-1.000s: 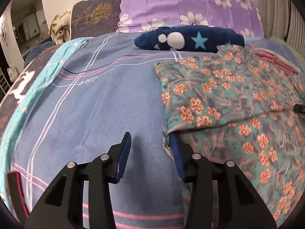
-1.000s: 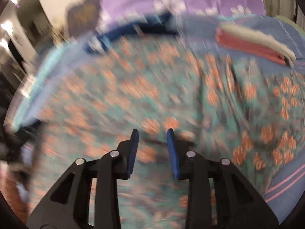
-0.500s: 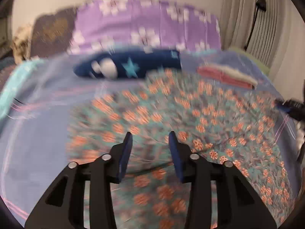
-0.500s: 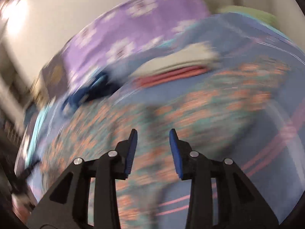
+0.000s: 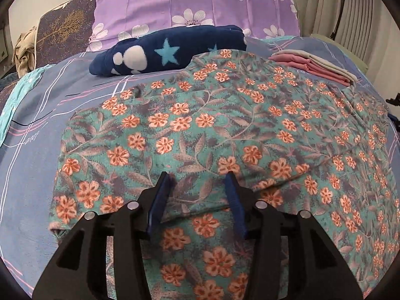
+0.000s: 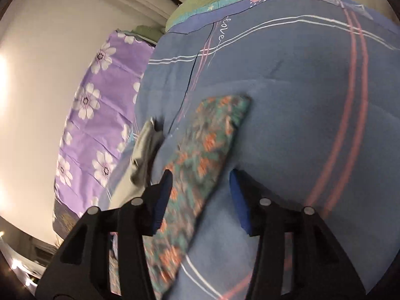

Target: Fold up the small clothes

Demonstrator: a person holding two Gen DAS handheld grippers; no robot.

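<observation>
A teal garment with orange flowers [image 5: 225, 130] lies spread on the blue bed cover, with a folded-over layer whose edge runs just ahead of my left gripper [image 5: 197, 182]. The left gripper is open and empty, low over the garment's near part. My right gripper [image 6: 201, 182] is open and empty, tilted sideways at the garment's far right end [image 6: 207, 147], which passes between its fingers. The right view is blurred.
A navy fleece with stars [image 5: 170, 50] lies behind the garment. A folded pink and grey stack [image 5: 312, 66] sits at the back right, also in the right wrist view [image 6: 145, 155]. Purple flowered pillows [image 5: 195, 7] stand at the headboard. The blue bed cover [image 6: 300, 100] spreads right.
My left gripper has moved right from the garment's left edge to over its middle. My right gripper has swung right and rolled sideways to the garment's end. Both stayed open.
</observation>
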